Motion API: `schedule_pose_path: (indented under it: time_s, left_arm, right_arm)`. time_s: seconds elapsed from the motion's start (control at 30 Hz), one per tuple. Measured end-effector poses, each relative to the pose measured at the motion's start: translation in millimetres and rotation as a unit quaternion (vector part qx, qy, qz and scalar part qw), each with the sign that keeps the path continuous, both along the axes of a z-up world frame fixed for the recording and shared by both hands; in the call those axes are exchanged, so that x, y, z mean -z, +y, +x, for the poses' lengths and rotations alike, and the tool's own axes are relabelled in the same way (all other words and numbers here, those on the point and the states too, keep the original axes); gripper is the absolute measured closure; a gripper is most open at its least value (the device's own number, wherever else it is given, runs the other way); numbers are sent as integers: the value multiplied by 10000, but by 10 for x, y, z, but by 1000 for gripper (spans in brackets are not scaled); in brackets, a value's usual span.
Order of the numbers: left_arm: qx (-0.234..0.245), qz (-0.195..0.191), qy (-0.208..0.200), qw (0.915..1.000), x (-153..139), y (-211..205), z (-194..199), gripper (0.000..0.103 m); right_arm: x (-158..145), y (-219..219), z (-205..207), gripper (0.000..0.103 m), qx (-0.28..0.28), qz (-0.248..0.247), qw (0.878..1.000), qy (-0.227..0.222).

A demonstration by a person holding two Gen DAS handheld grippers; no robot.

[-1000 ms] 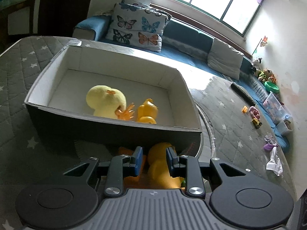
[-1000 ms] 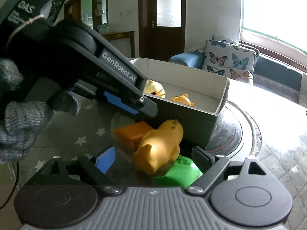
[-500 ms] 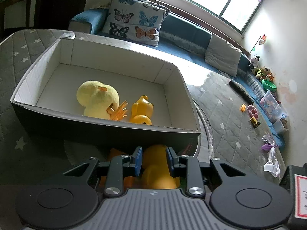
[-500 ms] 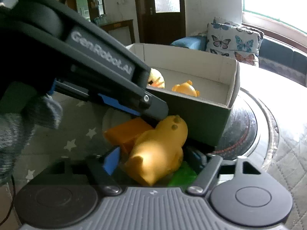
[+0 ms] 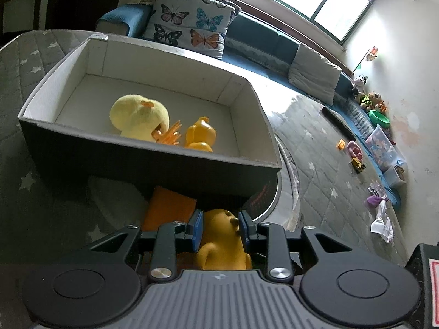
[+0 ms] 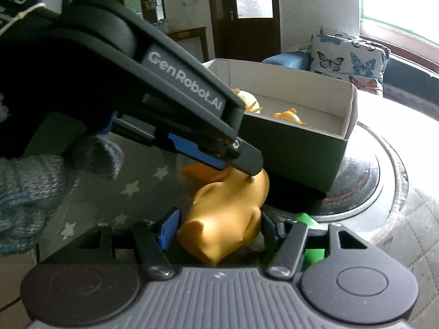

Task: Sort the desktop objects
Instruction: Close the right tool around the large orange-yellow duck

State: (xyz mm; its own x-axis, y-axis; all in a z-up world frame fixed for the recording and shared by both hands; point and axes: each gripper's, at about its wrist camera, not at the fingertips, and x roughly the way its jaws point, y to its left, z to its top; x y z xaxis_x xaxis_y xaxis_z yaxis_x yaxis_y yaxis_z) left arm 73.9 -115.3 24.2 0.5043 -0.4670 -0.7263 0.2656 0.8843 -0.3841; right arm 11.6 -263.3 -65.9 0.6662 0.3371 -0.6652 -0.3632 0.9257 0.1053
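Note:
A yellow rubber duck (image 5: 222,240) lies on the table in front of a dark open box (image 5: 153,161). My left gripper (image 5: 220,226) is closed on the duck's head. In the right wrist view my right gripper (image 6: 219,230) straddles the same duck's (image 6: 227,216) body, jaws close on both sides, with the left gripper (image 6: 247,164) above it. In the box lie a plush yellow chick (image 5: 138,118) and a small orange duck (image 5: 200,134). An orange block (image 5: 167,208) lies beside the duck, a green block (image 6: 312,252) at its right.
The box (image 6: 290,148) stands on a round glass turntable (image 6: 365,189) on a grey starred tablecloth (image 5: 323,161). Small toys (image 5: 354,150) and a dark remote (image 5: 338,123) lie at the far right. A sofa with butterfly cushions (image 5: 189,19) stands behind.
Both grippers moved in on the duck. The left jaws now clamp its head. The right jaws narrowed from wide open to close around its body.

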Motion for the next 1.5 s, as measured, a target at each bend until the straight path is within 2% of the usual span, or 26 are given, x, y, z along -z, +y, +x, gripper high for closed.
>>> schedule_pose_path:
  time_s: [0.2, 0.4, 0.63, 0.9, 1.33, 1.5]
  left_arm:
    - [44, 23, -32, 10000, 22, -24, -120, 66]
    - [49, 213, 31, 9998, 58, -58, -147, 63]
    - [-135, -163, 552, 9983, 172, 33, -15, 55]
    - [-294, -247, 810, 9960, 208, 57, 58, 55]
    - [-402, -232, 744, 9961, 199, 35, -20, 56]
    - [-449, -366, 755, 9955, 97, 55, -58, 56]
  right_arm:
    - [7, 53, -117, 40, -81, -113, 9999, -21]
    - [12, 99, -133, 40, -94, -206, 9997, -75]
    - [21, 131, -121, 39, -85, -210, 9997, -58]
    - [36, 80, -110, 40, -13, -33, 10000, 32]
    - [21, 31, -152, 42, 135, 117, 9998, 23]
    - [-71, 3, -219, 42, 100, 133, 9998, -66]
